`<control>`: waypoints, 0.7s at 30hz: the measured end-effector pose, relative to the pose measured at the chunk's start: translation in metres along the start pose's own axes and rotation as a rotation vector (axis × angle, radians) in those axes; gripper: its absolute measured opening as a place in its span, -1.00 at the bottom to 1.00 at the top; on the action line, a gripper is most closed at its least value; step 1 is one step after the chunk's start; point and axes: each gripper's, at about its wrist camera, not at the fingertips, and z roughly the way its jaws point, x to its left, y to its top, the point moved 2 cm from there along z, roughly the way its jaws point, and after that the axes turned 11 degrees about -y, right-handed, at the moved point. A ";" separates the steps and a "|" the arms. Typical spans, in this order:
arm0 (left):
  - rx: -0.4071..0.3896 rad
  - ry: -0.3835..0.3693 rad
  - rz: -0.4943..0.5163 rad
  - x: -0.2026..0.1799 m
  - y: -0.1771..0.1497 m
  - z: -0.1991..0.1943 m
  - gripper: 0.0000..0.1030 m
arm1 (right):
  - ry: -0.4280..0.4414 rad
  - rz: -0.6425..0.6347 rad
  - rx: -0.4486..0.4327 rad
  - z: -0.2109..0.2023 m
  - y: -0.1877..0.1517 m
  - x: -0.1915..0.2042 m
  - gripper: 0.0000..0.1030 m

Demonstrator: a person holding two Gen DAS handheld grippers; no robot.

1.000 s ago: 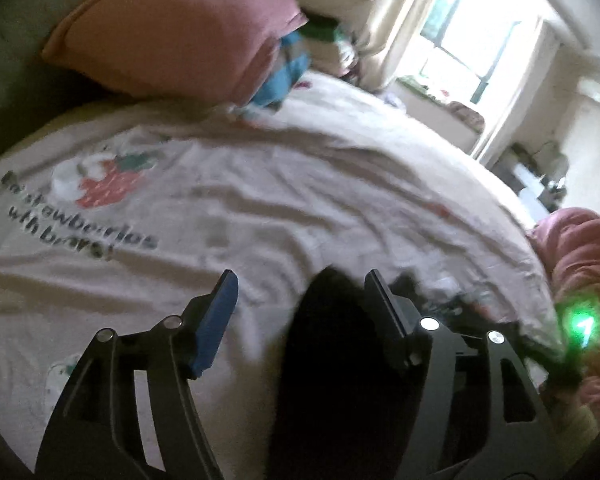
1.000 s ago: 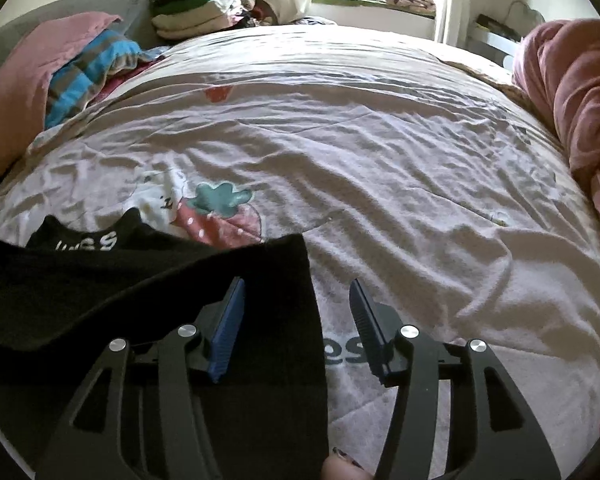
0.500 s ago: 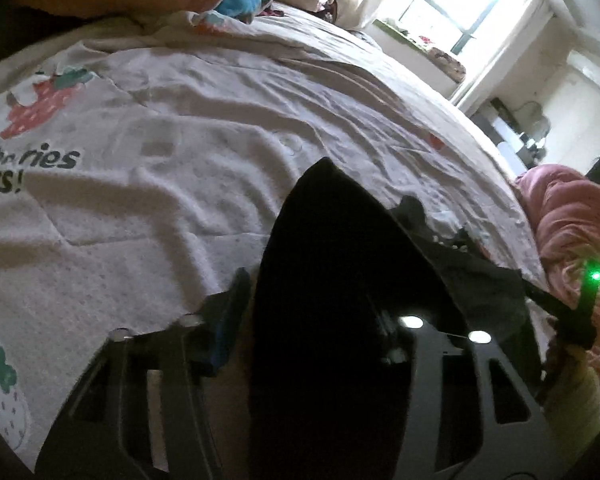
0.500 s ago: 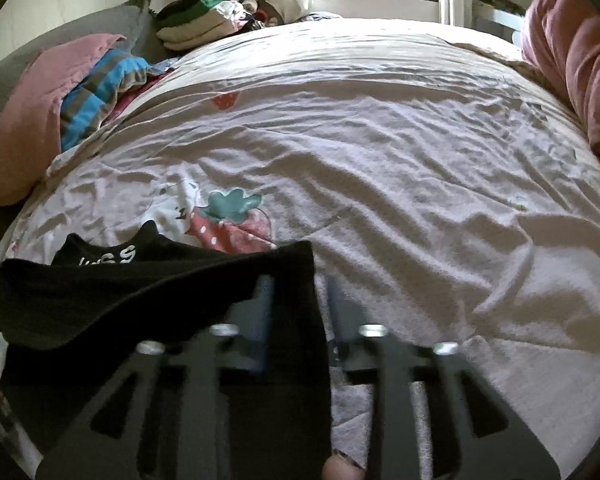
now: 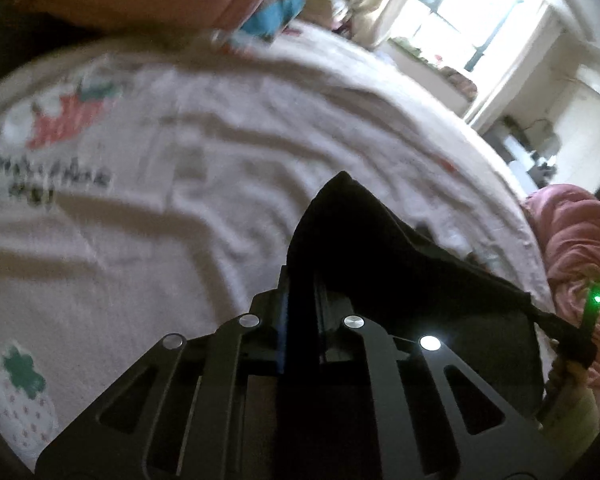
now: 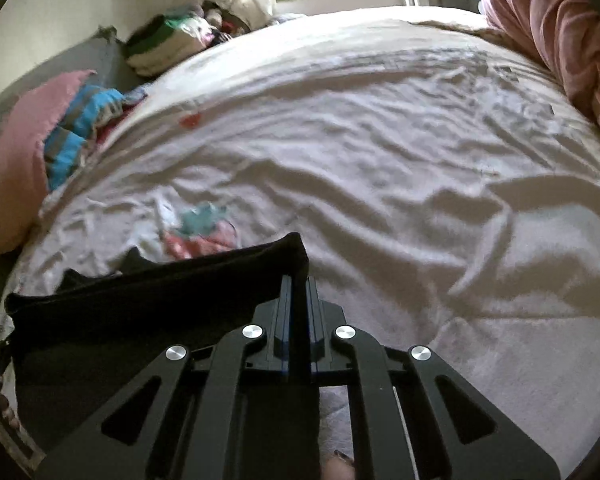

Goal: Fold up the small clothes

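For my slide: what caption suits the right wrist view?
Right gripper shut on black garment over the bedsheet.

Left hand-held gripper [image 5: 300, 300] and right hand-held gripper [image 6: 298, 304], both just clamped.

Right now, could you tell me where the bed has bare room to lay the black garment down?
The wrinkled pale bedspread lies bare between the black garment and the pink blanket. It is crowded along the headboard side: pink pillow, striped blue cloth, folded clothes stack.
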 end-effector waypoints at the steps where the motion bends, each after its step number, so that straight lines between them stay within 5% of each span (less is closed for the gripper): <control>1: 0.020 -0.012 -0.032 0.006 -0.002 0.004 -0.92 | -0.007 0.002 0.002 0.002 -0.001 0.000 -0.89; 6: 0.000 -0.028 -0.044 0.005 -0.004 -0.010 -0.77 | -0.021 0.000 0.006 -0.003 -0.009 -0.002 -0.77; 9: -0.008 -0.014 -0.032 0.001 -0.008 -0.019 -0.68 | -0.001 0.001 0.023 -0.013 -0.019 -0.009 -0.40; 11: -0.008 -0.013 -0.032 -0.001 -0.012 -0.024 -0.43 | 0.024 -0.003 0.028 -0.022 -0.026 -0.012 -0.36; 16: 0.016 0.023 0.013 -0.013 -0.026 -0.037 -0.37 | 0.075 -0.050 0.046 -0.050 -0.055 -0.014 0.02; 21: 0.075 0.023 0.003 -0.019 -0.050 -0.043 -0.21 | 0.100 -0.082 0.062 -0.070 -0.077 -0.014 0.02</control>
